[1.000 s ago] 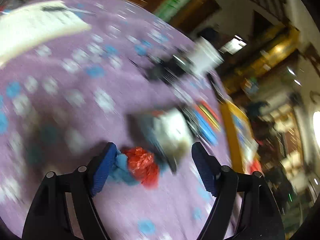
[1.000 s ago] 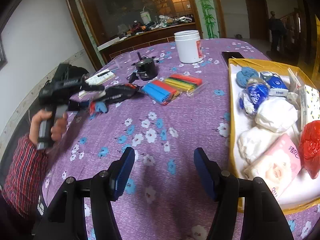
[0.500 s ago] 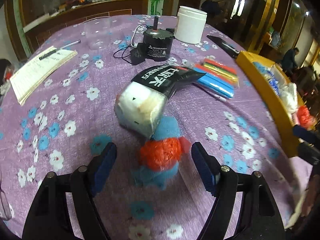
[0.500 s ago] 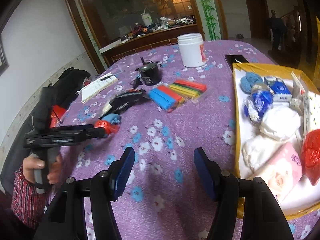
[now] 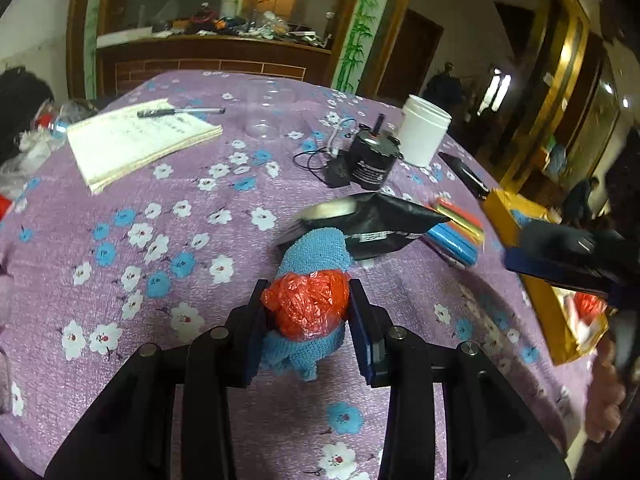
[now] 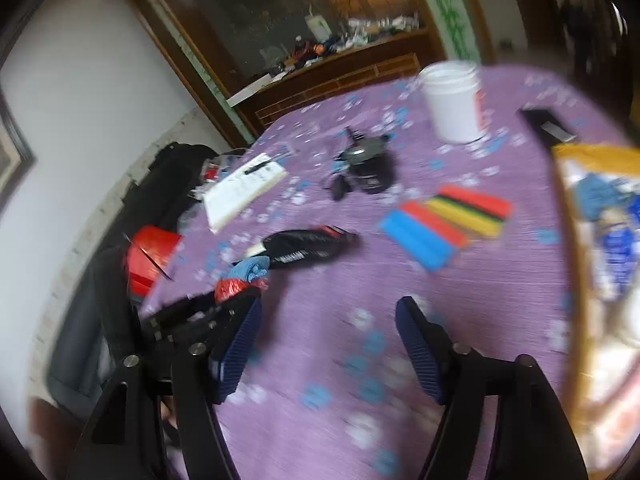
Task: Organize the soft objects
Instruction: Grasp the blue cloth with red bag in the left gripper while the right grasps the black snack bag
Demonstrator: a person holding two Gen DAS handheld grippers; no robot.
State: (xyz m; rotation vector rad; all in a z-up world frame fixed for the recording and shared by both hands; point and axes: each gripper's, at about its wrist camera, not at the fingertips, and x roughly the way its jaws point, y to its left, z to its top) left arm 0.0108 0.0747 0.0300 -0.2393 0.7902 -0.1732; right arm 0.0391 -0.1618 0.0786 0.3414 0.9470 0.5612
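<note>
A red plastic bundle [image 5: 306, 308] wrapped around a blue knitted cloth [image 5: 316, 252] lies on the purple flowered tablecloth. My left gripper [image 5: 306, 292] is closing on it, both pads touching the red plastic's sides. In the blurred right wrist view the same bundle [image 6: 236, 284] shows at the left gripper's tip. My right gripper [image 6: 330, 308] hangs over bare cloth; its jaws are opening and nothing is between them. A yellow tray [image 6: 560, 184] at the right holds several soft items.
A black packet [image 5: 384, 220] lies just behind the bundle, with coloured sticks [image 5: 456, 232] to its right. Farther back stand a black motor [image 5: 372, 160], a white jar [image 5: 424, 136], a phone [image 5: 464, 172] and a notebook with pen [image 5: 136, 140]. The yellow tray's rim [image 5: 504, 208] shows at right.
The left gripper's jaws have come together around the red and blue bundle. The right gripper's jaws have spread wider and its view has swung left, pushing the tray toward the right edge.
</note>
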